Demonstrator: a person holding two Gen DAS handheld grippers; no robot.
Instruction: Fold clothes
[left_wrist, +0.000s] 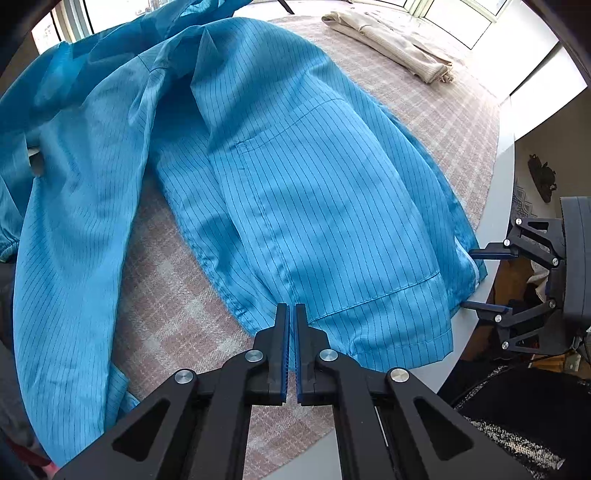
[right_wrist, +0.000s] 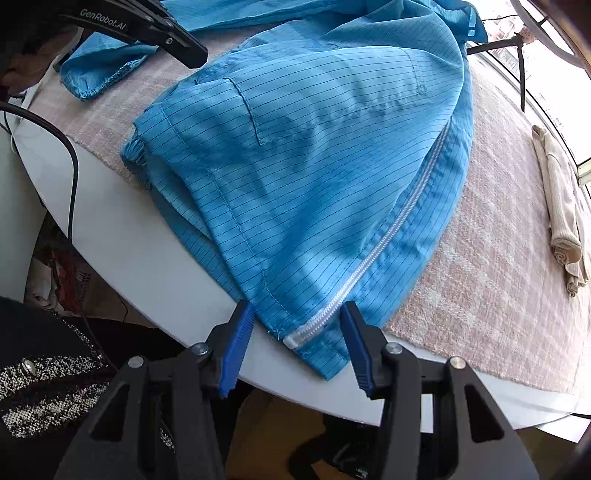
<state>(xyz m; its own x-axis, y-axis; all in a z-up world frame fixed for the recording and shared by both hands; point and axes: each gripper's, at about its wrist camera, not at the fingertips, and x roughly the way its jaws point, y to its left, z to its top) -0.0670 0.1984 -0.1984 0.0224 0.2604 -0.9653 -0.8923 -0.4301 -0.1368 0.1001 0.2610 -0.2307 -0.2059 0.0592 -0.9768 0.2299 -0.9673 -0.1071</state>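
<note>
Left wrist view: blue striped jacket (left_wrist: 295, 192) spread on pink checked cloth (left_wrist: 173, 306) over white table (left_wrist: 495, 206). Left gripper (left_wrist: 291, 314) pressed together at hem edge, fabric between pads unclear. Right gripper (right_wrist: 297, 325) spread, straddling zipper (right_wrist: 388, 236) corner at table edge, pads not pressing. Folded beige garment (right_wrist: 561, 206) lies well apart.

Jacket (left_wrist: 295, 192) lies on mat (left_wrist: 177, 302); folded garment (left_wrist: 391, 44) behind it.
</note>
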